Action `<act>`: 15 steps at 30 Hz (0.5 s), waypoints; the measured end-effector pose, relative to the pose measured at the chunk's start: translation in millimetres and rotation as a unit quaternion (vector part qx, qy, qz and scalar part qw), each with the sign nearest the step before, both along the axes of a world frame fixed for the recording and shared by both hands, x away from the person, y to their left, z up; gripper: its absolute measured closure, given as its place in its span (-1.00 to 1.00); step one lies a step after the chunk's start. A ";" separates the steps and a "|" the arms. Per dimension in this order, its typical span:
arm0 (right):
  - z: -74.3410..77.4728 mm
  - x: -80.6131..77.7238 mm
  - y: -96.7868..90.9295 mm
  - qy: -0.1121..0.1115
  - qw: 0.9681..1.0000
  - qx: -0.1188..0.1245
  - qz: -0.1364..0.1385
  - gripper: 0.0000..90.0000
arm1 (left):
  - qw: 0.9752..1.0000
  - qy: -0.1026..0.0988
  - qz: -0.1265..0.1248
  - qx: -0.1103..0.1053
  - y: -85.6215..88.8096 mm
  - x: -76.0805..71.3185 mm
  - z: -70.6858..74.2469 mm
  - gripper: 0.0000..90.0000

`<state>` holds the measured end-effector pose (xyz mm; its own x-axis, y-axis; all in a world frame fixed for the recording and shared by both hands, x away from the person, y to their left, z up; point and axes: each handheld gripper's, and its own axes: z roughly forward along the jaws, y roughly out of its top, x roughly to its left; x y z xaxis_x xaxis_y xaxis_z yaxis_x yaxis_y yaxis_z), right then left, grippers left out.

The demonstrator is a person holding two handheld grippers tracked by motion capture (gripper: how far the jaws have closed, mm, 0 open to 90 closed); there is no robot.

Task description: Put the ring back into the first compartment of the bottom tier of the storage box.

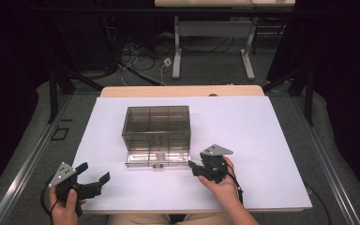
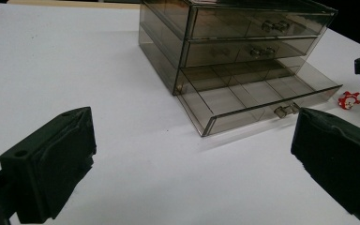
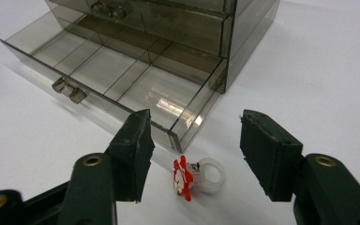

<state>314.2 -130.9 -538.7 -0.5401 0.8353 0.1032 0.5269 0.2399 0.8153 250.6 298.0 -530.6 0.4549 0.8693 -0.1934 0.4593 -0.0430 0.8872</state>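
Right gripper (image 3: 194, 154) is where we're busy: its jaws sit spread either side of a little red-and-white toy ring (image 3: 194, 179) lying on the white tabletop (image 1: 262, 140), pads not touching it. From the smoky clear drawer cabinet (image 1: 157, 126), the ring sits at about 5 o'clock, just beside the front corner of the pulled-out bottom drawer (image 3: 117, 75). Our left gripper (image 1: 93, 180) hangs off at 7 o'clock, jaws wide apart with nothing between them.
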 end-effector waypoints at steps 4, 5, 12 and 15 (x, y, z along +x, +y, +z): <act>-2.1 -0.3 -0.3 0.016 1.000 -0.007 0.004 0.11 | 1.000 0.001 0.001 0.000 0.3 0.3 -0.3 -0.99; -2.6 -0.2 -0.1 0.020 1.000 -0.008 0.006 0.15 | 1.000 0.001 0.001 0.001 0.3 0.3 -0.3 -0.99; -9.4 2.2 1.8 0.033 0.999 -0.015 0.013 0.24 | 1.000 0.003 0.001 0.000 0.7 0.8 -0.8 -0.99; -11.6 3.1 2.4 0.039 0.999 -0.016 0.014 0.28 | 1.000 0.004 0.000 0.000 0.5 0.9 -0.9 -0.99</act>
<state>317.3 -128.5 -550.3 -0.5545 0.8236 0.1191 0.5820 0.2815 0.7629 251.5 298.5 -531.5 0.4532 0.8695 -0.1963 0.4661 -0.0434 0.8836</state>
